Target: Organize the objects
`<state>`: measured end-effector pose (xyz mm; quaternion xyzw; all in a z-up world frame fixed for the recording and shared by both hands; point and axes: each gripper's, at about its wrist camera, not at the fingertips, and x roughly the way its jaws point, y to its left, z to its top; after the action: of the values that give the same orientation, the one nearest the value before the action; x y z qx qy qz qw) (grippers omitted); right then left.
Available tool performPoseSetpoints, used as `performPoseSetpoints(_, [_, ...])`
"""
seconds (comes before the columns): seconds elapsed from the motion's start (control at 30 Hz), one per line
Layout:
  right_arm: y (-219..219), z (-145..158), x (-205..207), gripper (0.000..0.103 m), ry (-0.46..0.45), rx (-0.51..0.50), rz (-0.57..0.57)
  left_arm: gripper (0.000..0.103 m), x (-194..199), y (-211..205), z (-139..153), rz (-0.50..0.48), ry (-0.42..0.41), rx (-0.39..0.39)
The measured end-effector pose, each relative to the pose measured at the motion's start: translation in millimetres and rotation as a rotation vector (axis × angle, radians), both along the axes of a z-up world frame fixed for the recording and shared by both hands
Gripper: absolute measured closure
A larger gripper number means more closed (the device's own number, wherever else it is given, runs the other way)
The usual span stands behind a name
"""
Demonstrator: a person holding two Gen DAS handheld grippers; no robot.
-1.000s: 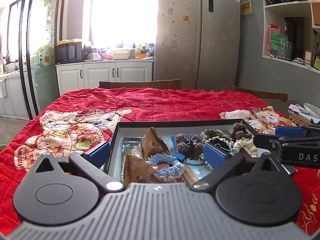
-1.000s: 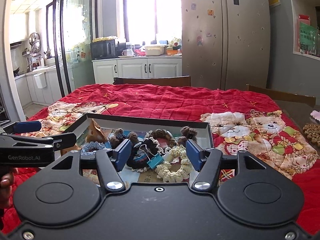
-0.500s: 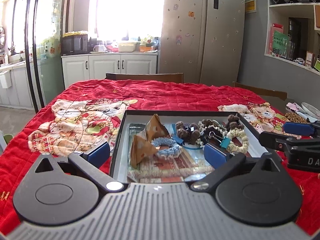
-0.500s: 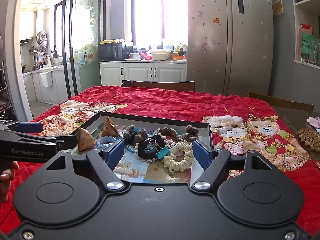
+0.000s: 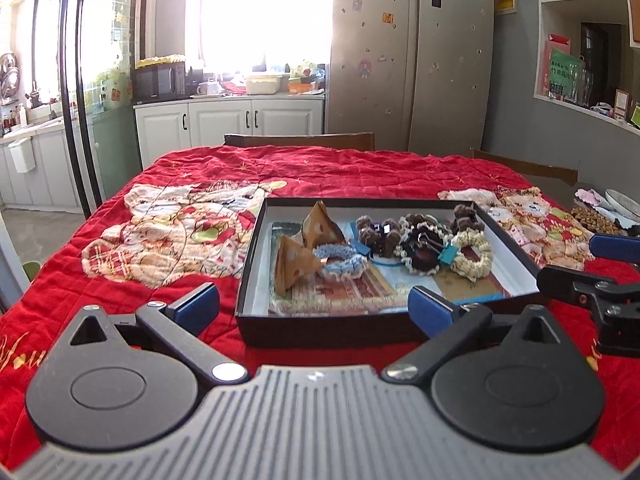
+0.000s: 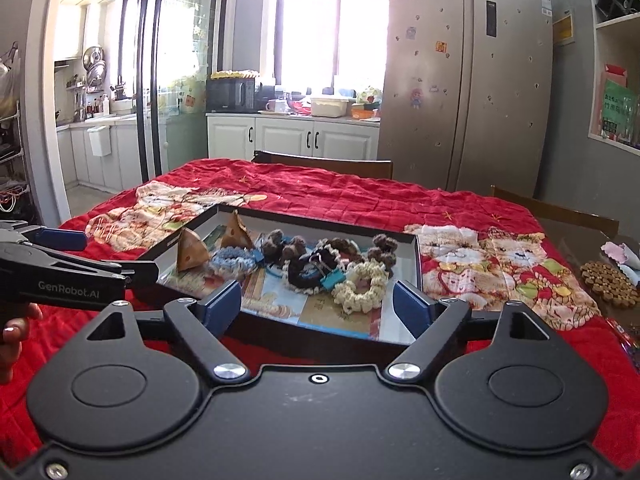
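Both my left claw (image 5: 314, 306) and right claw (image 6: 316, 304) sit wide open and empty, just off the tray's (image 5: 320, 330) near edge on the bench (image 5: 168, 240). Scrunchies and clips are heaped toward the tray's far edge, so I'd pick the cream scrunchie (image 6: 362, 286) nearest the right claw and lift it straight up, since the teal clip (image 6: 332, 278) touches it.

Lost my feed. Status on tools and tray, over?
Left tool open, empty. Right tool open, empty. Both short of tray; scrunchies, clip, pouches inside. Nothing in the way.

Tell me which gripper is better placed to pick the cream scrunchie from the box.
Right, probably. The right gripper is open and lined up with the cream scrunchie; the left gripper faces the box's left half.
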<state>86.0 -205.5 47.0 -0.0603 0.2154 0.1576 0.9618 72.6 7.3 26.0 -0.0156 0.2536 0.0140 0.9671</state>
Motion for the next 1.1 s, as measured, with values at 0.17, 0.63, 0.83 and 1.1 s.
performPoseSetpoints(0.17, [-2.5,-7.7,-15.1,0.020,0.024,0.007,-0.009,0.000,-14.0,-0.1,-4.1,0.015,0.010,0.011])
performPoseSetpoints(0.63, [-14.0,-32.2,-30.0,0.017,0.101,0.042,-0.081,0.000,-39.0,-7.5,-20.9,0.006,0.049,0.072])
performPoseSetpoints(0.83, [-19.0,-41.9,-29.3,0.016,0.143,0.057,-0.118,0.000,-45.3,-10.1,-23.9,0.000,0.046,0.077])
performPoseSetpoints(1.1, [-18.4,-47.4,-31.4,0.014,0.152,0.050,-0.139,0.000,-47.5,-8.4,-30.6,0.015,0.066,0.051])
